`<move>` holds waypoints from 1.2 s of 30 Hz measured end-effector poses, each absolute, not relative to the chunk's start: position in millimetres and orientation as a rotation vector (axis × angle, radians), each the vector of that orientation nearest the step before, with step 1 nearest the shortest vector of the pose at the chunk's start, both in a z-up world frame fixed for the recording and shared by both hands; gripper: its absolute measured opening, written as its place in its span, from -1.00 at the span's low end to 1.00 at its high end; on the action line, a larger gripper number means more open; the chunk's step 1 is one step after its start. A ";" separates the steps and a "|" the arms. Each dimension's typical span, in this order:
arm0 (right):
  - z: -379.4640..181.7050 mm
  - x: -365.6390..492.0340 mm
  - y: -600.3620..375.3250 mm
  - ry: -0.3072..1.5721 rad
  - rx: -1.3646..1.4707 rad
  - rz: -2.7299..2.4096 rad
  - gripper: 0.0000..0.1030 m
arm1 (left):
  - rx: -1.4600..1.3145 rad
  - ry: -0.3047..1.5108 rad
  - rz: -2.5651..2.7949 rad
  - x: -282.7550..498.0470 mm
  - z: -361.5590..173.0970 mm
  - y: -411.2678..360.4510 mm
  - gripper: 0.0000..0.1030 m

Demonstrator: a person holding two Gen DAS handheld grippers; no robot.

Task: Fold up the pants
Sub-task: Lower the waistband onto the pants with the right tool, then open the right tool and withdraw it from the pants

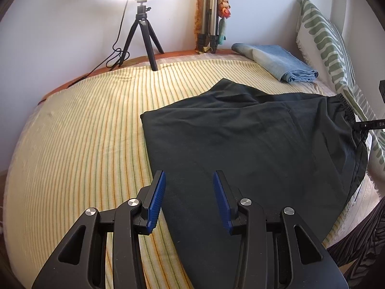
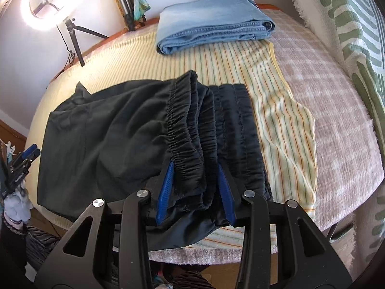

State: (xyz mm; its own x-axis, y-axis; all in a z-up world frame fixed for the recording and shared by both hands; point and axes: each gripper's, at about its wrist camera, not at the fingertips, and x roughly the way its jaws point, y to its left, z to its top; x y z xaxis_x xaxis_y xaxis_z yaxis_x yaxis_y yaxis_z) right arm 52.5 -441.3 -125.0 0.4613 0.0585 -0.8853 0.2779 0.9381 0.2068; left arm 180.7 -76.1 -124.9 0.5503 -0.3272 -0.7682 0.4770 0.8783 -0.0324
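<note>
Black pants (image 1: pixel 240 132) lie folded on the striped yellow bed cover (image 1: pixel 84 132), waistband at the right. My left gripper (image 1: pixel 190 180) is open and empty, hovering over the pants' near left edge. In the right wrist view the elastic waistband (image 2: pixel 190 130) is bunched between the blue pads (image 2: pixel 166 183) of my right gripper (image 2: pixel 196 166); the jaws stand apart with the thick fabric filling the gap. The right gripper's tip shows at the right edge of the left wrist view (image 1: pixel 370 124), at the waistband. The left gripper shows at the left edge of the right wrist view (image 2: pixel 31 150).
Folded blue jeans (image 2: pixel 211 21) lie at the far side of the bed. A ring light on a small tripod (image 1: pixel 144 36) stands at the back left. A green-patterned pillow (image 2: pixel 349 24) lies on the right, over a pink blanket (image 2: pixel 332 110).
</note>
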 end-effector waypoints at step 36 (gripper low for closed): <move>-130.6 125.5 -362.7 0.995 0.022 -0.176 -0.07 | 0.248 0.961 -0.518 147.7 -153.2 -93.1 -0.05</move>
